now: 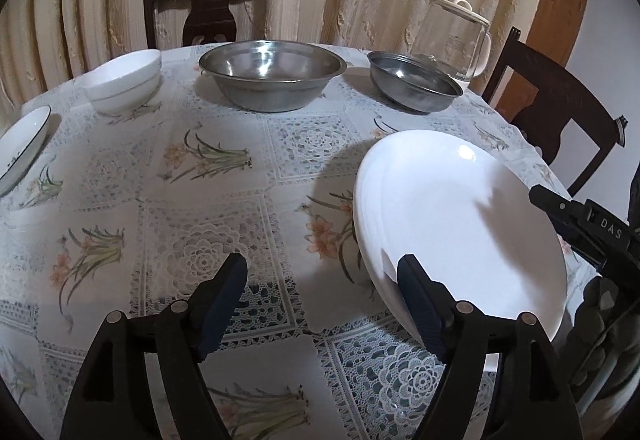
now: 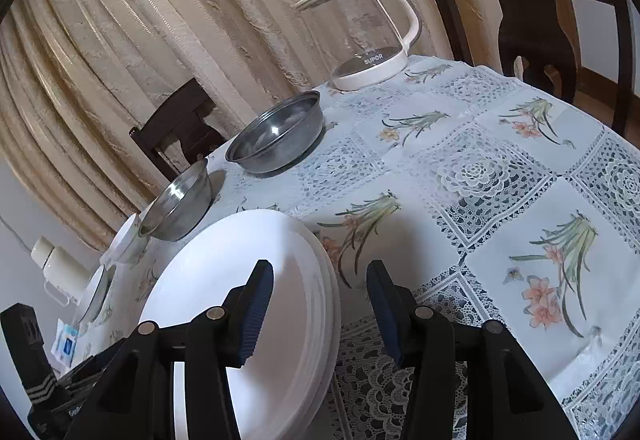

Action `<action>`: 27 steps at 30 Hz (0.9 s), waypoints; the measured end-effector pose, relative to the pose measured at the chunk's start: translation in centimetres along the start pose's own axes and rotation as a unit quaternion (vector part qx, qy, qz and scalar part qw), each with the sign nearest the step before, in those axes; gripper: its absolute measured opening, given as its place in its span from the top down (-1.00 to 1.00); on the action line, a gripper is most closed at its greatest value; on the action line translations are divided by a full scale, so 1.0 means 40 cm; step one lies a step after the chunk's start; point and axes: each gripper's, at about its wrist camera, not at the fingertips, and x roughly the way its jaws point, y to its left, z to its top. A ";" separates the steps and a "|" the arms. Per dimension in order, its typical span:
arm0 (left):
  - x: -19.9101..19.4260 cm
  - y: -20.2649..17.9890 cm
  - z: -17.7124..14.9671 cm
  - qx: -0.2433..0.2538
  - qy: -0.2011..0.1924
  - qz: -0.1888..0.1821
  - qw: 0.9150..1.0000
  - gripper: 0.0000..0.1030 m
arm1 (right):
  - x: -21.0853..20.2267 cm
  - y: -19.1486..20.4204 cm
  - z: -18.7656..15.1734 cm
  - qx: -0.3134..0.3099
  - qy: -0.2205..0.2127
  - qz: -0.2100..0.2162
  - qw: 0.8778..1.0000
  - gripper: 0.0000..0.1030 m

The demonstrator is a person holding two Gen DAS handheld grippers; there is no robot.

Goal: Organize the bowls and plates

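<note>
A stack of white plates [image 1: 460,224] lies on the near right of the table. My left gripper [image 1: 320,280] is open with only tablecloth between its fingers; its right finger [image 1: 416,296] overlaps the stack's near rim. My right gripper [image 2: 320,292] is open, and its jaws straddle the rim of the white plates [image 2: 240,272], one finger over the top plate and one outside. Farther back stand a large steel bowl [image 1: 272,74], a smaller steel bowl [image 1: 412,82], a white ceramic bowl [image 1: 124,80] and a blue-rimmed plate [image 1: 24,148].
A glass kettle [image 2: 360,32] with a white base stands at the table's far edge. Dark wooden chairs [image 1: 208,4] ring the table in front of cream curtains. A white bottle [image 2: 56,260] stands beyond the table's left side. The floral tablecloth [image 1: 200,160] covers the table.
</note>
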 end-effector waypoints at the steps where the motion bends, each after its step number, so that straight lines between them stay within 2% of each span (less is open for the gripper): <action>1: -0.002 0.001 -0.001 0.001 -0.001 0.000 1.000 -0.53 | -0.001 -0.002 0.001 0.002 0.000 0.000 1.000 -0.05; 7: -0.009 0.003 -0.005 0.004 -0.007 0.003 1.000 -0.61 | 0.000 -0.007 0.001 0.007 -0.001 -0.001 1.000 -0.13; 27: -0.051 0.026 -0.019 -0.006 -0.022 -0.008 1.000 -0.65 | -0.005 0.001 0.000 -0.001 -0.011 -0.023 1.000 -0.17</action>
